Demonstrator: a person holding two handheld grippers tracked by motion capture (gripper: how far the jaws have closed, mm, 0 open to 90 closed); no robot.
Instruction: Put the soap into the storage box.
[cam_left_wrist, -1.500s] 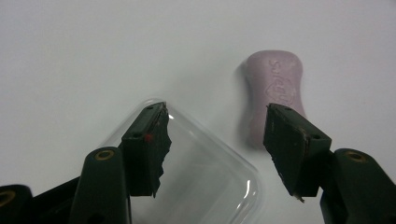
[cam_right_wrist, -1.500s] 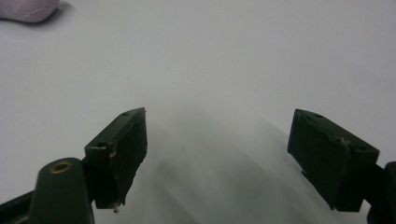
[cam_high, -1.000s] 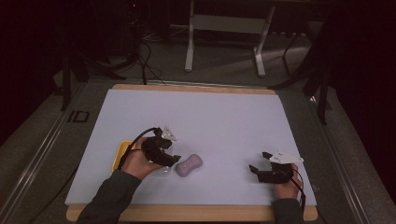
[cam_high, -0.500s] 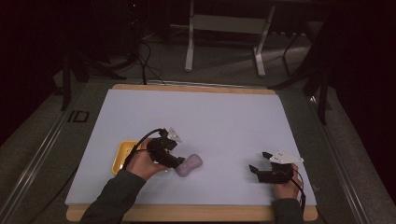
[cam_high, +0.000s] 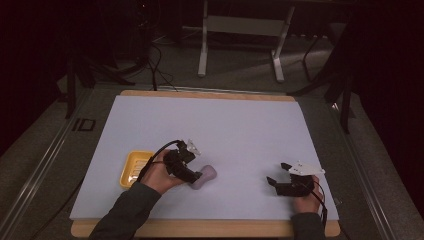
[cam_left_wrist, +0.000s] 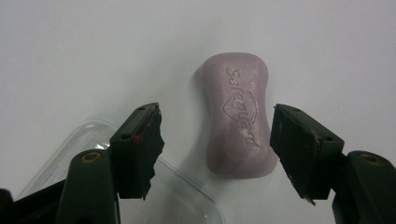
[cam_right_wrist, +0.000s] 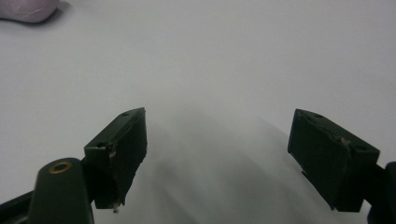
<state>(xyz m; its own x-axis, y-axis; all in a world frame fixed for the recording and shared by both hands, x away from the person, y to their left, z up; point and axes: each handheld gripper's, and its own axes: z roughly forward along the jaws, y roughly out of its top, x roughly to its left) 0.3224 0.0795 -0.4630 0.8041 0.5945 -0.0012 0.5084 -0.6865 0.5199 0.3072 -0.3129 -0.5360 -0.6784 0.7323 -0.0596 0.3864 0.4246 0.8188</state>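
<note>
I hold my left gripper, its 2 jaws wide apart, over a pink Safeguard soap bar beside a clear lid.

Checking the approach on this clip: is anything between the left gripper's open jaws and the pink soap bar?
Nothing visible. In the left gripper view, the left gripper is open astride the soap bar, gaps on both sides. A clear lid lies beneath one jaw, off to the side.

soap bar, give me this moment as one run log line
soap bar: flat on white mat, free | left hand-held gripper: open, jaws either side of soap | right hand-held gripper: open, holding nothing | yellow tray: beside left hand
</note>
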